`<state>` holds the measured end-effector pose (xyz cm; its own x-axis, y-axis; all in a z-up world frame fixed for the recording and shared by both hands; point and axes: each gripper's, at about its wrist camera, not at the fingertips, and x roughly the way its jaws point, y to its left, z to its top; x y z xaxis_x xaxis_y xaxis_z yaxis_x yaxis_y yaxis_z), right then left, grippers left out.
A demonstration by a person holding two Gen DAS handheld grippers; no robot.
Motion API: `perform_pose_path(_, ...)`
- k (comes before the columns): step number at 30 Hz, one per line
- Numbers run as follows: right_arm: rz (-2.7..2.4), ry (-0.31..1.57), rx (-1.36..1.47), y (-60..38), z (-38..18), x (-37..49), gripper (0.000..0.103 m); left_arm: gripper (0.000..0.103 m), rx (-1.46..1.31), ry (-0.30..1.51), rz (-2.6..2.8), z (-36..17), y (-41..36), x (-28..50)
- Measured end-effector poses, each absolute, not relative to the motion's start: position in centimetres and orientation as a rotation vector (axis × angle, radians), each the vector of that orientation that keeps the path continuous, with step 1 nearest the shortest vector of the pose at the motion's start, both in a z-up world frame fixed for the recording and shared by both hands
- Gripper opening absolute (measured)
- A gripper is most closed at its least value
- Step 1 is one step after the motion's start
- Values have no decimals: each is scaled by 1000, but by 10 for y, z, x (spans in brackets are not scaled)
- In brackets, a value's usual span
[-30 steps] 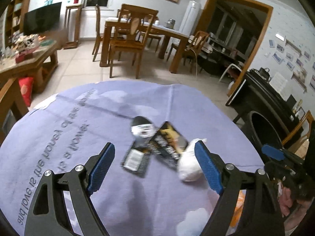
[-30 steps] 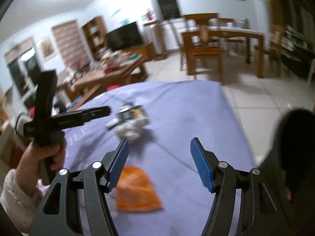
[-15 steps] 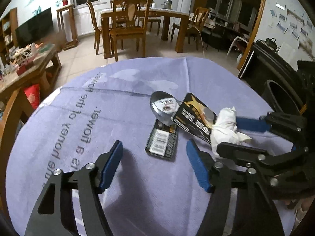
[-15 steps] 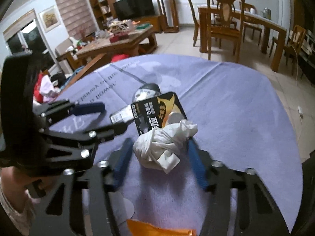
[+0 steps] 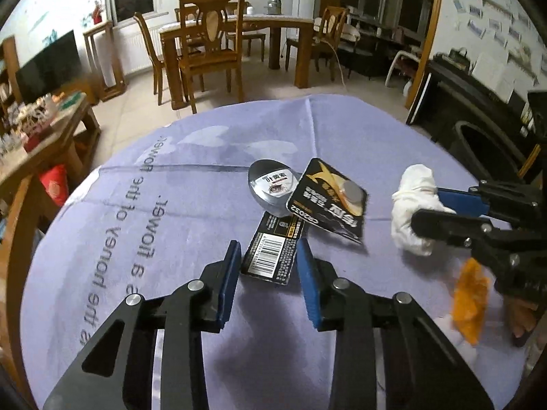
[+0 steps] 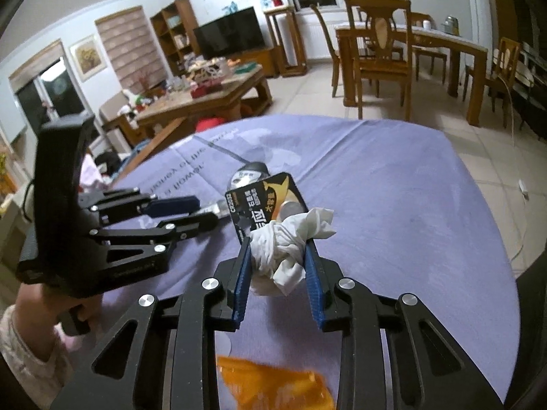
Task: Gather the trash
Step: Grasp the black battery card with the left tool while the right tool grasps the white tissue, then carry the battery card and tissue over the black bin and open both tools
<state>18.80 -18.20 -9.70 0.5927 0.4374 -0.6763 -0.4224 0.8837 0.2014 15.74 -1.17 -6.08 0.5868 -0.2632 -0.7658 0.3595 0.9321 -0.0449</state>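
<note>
A crumpled white tissue (image 6: 285,251) sits between the blue pads of my right gripper (image 6: 277,251), which is shut on it; it also shows in the left wrist view (image 5: 415,210). A black and gold battery card (image 5: 328,201), a silver pouch (image 5: 271,184) and a black barcode card (image 5: 273,249) lie on the purple tablecloth (image 5: 171,157). My left gripper (image 5: 267,251) has its jaws narrowed around the near end of the barcode card, with gaps on both sides. An orange wrapper (image 6: 273,387) lies near the table's front edge.
A black bin (image 5: 485,147) stands on the floor past the table's right side. A wooden dining table with chairs (image 5: 212,44) stands behind, and a cluttered coffee table (image 6: 205,99) to the left.
My right gripper has closed on the tissue and lifted it off the battery card. My left gripper has moved in to the barcode card and narrowed its jaws around it.
</note>
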Motion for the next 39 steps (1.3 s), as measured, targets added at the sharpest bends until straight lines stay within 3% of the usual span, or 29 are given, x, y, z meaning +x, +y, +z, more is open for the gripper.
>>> perform_pose_path(17, 413, 572, 313, -313, -42, 115, 29, 32, -38, 678, -463, 9, -20, 93)
perform_pose_path(31, -32, 350, 436, -494, -15, 36, 29, 32, -40, 615, -787, 20, -210, 100)
perform_pose_path(39, -174, 341, 494, -567, -34, 19, 29, 32, 21, 653, -908, 2, -307, 100)
